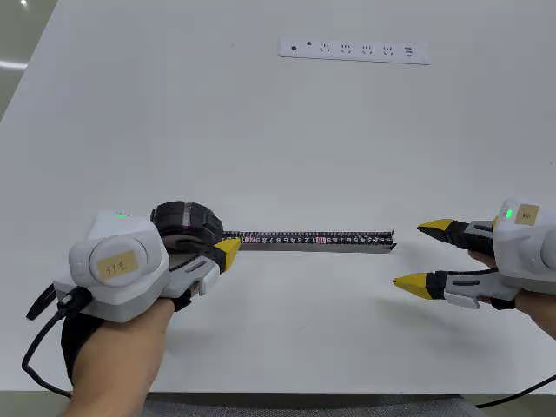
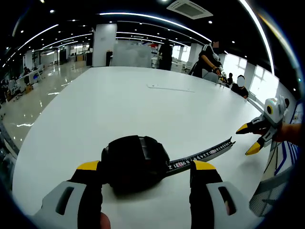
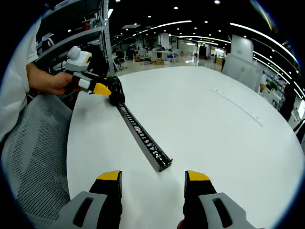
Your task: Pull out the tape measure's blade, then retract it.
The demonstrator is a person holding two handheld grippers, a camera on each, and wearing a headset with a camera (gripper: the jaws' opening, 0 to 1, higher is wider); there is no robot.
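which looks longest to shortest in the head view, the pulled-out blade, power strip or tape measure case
1. blade and power strip: about alike; the strip lies farther off, so unranked
2. tape measure case: clearly shortest

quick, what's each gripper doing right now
Left gripper: shut on the tape measure.
Right gripper: open, empty, just short of the blade tip.

Bright ceiling lights [image 2: 133, 14] cast soft shadows; fisheye edges bend.
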